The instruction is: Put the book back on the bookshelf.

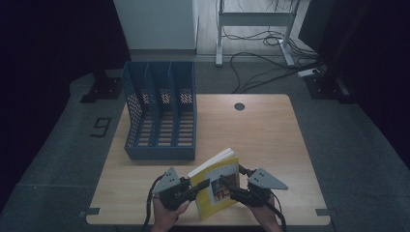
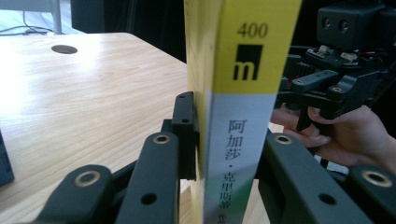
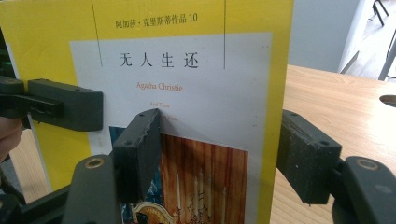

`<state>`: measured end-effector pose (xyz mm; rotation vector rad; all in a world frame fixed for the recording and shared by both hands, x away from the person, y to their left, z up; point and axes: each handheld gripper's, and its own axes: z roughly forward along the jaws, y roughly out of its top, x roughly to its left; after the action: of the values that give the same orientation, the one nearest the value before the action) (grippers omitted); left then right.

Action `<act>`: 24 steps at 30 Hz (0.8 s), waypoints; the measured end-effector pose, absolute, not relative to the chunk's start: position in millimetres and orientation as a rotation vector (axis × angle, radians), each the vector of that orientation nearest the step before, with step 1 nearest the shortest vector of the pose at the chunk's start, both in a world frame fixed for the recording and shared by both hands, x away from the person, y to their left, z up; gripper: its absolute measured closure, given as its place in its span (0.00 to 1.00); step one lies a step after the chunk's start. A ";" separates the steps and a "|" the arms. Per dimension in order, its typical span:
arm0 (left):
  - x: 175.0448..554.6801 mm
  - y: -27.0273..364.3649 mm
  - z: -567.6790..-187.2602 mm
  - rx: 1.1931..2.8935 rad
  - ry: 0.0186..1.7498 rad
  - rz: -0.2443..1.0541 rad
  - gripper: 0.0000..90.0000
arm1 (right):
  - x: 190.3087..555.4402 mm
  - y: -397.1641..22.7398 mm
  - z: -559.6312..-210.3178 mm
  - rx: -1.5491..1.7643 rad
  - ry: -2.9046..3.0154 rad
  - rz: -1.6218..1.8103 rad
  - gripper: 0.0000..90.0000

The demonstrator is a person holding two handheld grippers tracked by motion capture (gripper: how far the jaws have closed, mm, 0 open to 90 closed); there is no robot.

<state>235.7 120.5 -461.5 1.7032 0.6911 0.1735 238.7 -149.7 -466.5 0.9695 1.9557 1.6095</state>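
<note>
A yellow paperback book (image 1: 217, 186) with a white title panel is held up on edge over the table's front. My left gripper (image 1: 203, 186) is shut on it at the spine. In the left gripper view the spine (image 2: 238, 93) stands between the two jaws of the left gripper (image 2: 229, 140). My right gripper (image 1: 228, 187) is at the front cover from the right. In the right gripper view the cover (image 3: 187, 84) faces me and the right gripper (image 3: 219, 149) is open, with one jaw in front of the cover and the other past the book's edge.
A blue file rack (image 1: 162, 111) with three slots stands on the wooden table (image 1: 270, 140) at the back left. A round cable hole (image 1: 239, 106) lies near the far edge. Beyond the table are desk legs and cables on the floor.
</note>
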 end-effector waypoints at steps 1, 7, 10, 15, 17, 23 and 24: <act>235.6 120.6 -461.5 1.703 0.690 0.174 0.83 | 238.8 -149.9 -466.5 0.967 1.960 1.609 0.38; 239.3 124.8 -464.0 1.681 0.707 0.150 0.84 | 241.3 -150.7 -469.5 0.978 1.979 1.613 0.38; 243.6 130.6 -466.7 1.655 0.745 0.127 0.84 | 243.4 -152.2 -471.8 1.005 1.996 1.632 0.37; 245.9 142.3 -463.8 1.605 0.773 0.129 0.84 | 244.8 -156.3 -472.1 1.017 1.989 1.625 0.37; 245.4 147.6 -461.0 1.574 0.782 0.133 0.84 | 246.4 -158.8 -473.7 1.026 1.983 1.620 0.37; 246.6 163.3 -453.7 1.544 0.813 0.140 0.84 | 254.7 -166.5 -484.2 1.081 1.981 1.573 0.37; 247.1 165.3 -453.0 1.540 0.815 0.141 0.84 | 256.4 -167.6 -486.4 1.095 1.985 1.566 0.37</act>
<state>247.1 165.3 -453.0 1.5396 0.8151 0.1405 256.4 -167.6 -486.4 1.0952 1.9853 1.5658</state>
